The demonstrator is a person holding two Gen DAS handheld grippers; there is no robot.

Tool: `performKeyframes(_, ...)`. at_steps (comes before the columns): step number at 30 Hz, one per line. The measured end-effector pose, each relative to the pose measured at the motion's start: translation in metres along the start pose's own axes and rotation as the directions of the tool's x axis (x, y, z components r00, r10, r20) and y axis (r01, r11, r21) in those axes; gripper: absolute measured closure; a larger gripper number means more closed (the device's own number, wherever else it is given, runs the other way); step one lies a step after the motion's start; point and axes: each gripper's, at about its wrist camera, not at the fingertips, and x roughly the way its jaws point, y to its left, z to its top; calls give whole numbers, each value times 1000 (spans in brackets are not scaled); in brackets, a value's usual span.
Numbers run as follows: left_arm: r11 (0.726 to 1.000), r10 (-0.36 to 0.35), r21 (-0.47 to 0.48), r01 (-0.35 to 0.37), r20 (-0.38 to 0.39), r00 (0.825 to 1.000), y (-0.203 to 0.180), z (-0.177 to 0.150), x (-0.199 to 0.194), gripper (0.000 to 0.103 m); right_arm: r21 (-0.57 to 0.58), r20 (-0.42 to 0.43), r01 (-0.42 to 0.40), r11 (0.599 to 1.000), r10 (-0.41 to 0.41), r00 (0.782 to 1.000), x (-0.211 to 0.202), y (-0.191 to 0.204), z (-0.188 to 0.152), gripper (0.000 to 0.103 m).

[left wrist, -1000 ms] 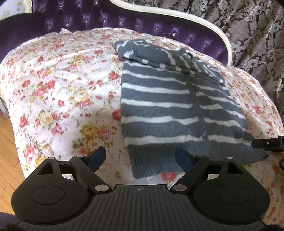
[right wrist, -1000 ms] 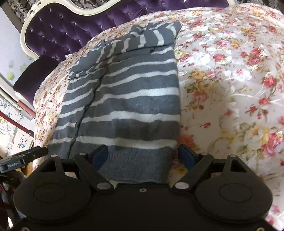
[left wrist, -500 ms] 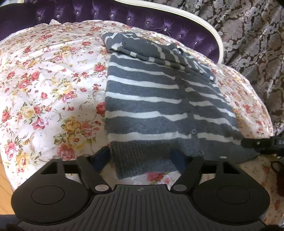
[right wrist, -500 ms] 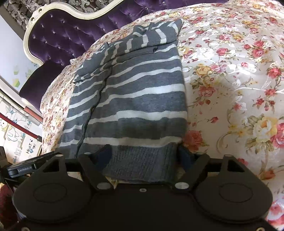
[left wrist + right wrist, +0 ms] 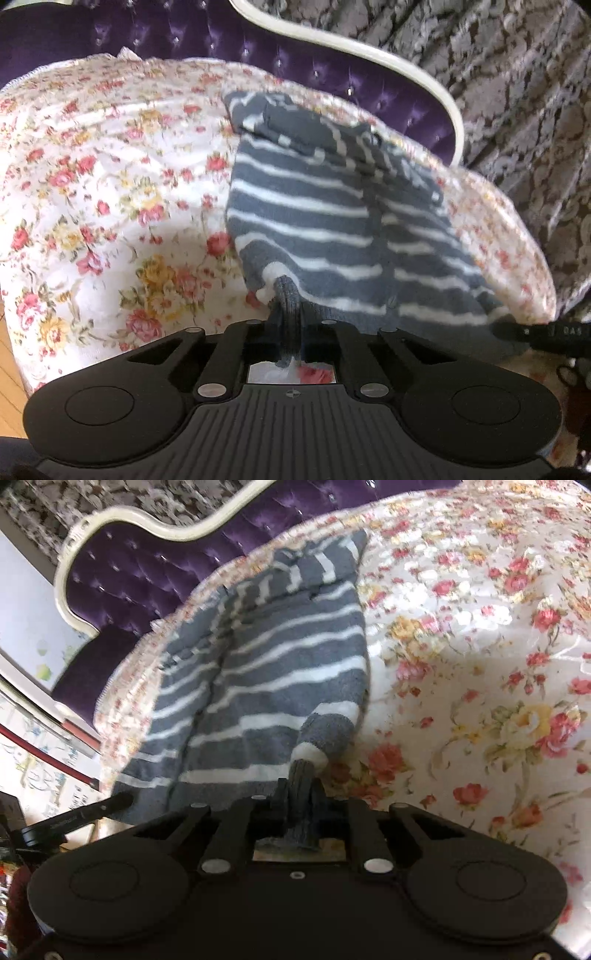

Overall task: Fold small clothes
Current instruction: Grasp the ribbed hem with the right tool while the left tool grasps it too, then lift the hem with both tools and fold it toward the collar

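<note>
Striped grey sweater (image 5: 325, 221) spread flat a second ago, now pinched at both near hem corners and lifted there, far part with folded sleeves lying on the floral bedspread (image 5: 110, 192). Left gripper (image 5: 290, 328), wide apart before, now clamped on the ribbed hem at the near left corner. Right gripper (image 5: 299, 805) likewise closed from wide onto the near right corner. Behind, purple tufted headboard (image 5: 332, 70) and patterned curtain (image 5: 517, 92).
</note>
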Motion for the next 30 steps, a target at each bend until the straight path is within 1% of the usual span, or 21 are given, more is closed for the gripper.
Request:
performKeyframes(3, 1000, -19, -19, 21, 60, 998, -1, 10, -12, 95, 6, 54, -49, 999, 49, 997, -13, 2, 8, 85)
performKeyframes(6, 1000, -27, -2, 27, 118, 993, -7, 26, -22, 95, 4, 110, -93, 996, 92, 990, -21, 7, 23, 85)
performKeyframes(11, 999, -46, 35, 40, 191, 980, -16, 63, -25, 96, -6, 194, -155, 988, 153, 969, -22, 12, 58, 85)
performKeyframes(12, 999, -46, 37, 39, 210, 977, -17, 72, -25, 98, -11, 208, -160, 987, 159, 965, -21, 13, 66, 85)
performKeyframes(14, 998, -47, 50, 36, 242, 969, -20, 91, -24, 98, -26, 241, -166, 986, 168, 956, -16, 15, 85, 85)
performKeyframes(18, 998, -49, 42, 38, 292, 955, -21, 128, -11, 98, -47, 286, -172, 984, 178, 941, -3, 18, 120, 85)
performKeyframes(20, 999, -47, 37, 37, 303, 952, -22, 143, -1, 98, -44, 304, -171, 984, 176, 936, 7, 19, 138, 85)
performKeyframes(24, 999, -21, 36, 10, 327, 945, -23, 171, 23, 98, -36, 336, -154, 987, 158, 929, 29, 15, 170, 85)
performKeyframes(26, 1000, -18, 19, 12, 325, 946, -18, 185, 36, 98, -27, 349, -145, 989, 146, 926, 40, 12, 183, 85)
performKeyframes(30, 1000, 6, -7, -4, 313, 950, -9, 207, 67, 98, 7, 345, -115, 993, 105, 933, 70, 0, 204, 85)
